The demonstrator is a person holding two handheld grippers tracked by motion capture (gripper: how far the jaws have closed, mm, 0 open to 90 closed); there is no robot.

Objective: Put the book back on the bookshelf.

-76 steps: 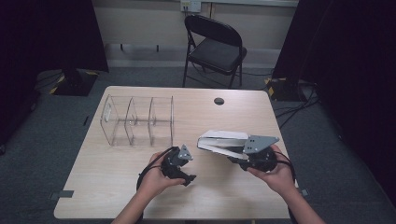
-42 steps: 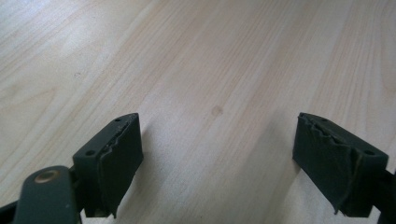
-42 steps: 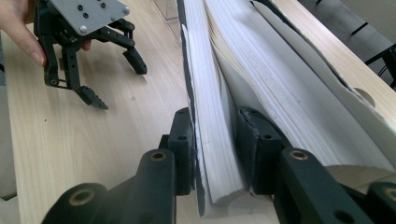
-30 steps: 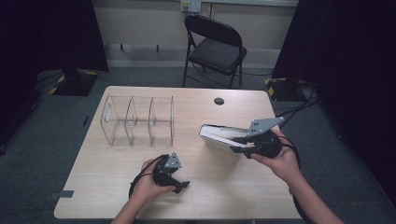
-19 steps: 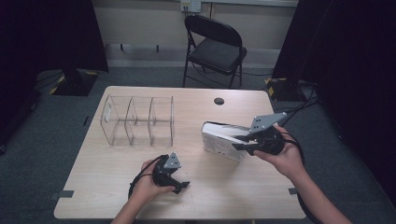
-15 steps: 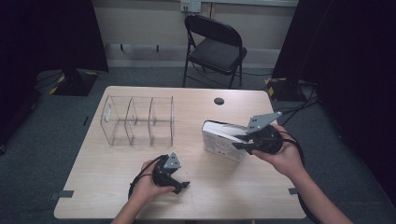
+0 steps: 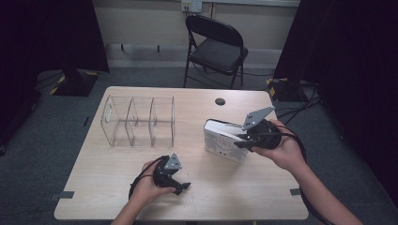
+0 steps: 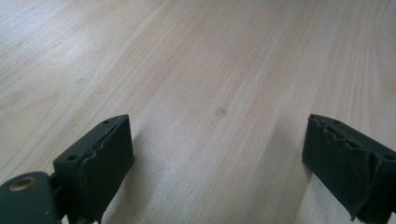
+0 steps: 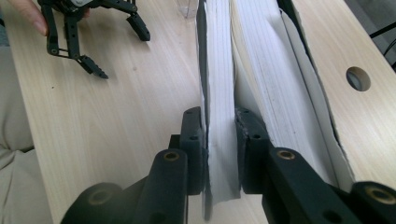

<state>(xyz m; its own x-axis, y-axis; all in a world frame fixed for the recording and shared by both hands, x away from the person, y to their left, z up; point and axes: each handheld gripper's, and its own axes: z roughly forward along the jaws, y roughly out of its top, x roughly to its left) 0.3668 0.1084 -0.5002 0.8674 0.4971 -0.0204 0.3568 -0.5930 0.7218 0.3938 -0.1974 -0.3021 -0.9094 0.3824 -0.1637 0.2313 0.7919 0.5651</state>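
Book (image 7: 224, 138), white pages with a dark cover, stands on edge right of centre on the table (image 7: 117, 187), your right gripper (image 9: 219, 135) clamped on some pages, left gripper (image 7: 180, 187) jaws apart near-left, clear three-compartment organizer (image 7: 138, 122) far-left.

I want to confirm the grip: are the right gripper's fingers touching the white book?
Touching. In the right gripper view, both black fingers of the right gripper press on part of the white book's pages.
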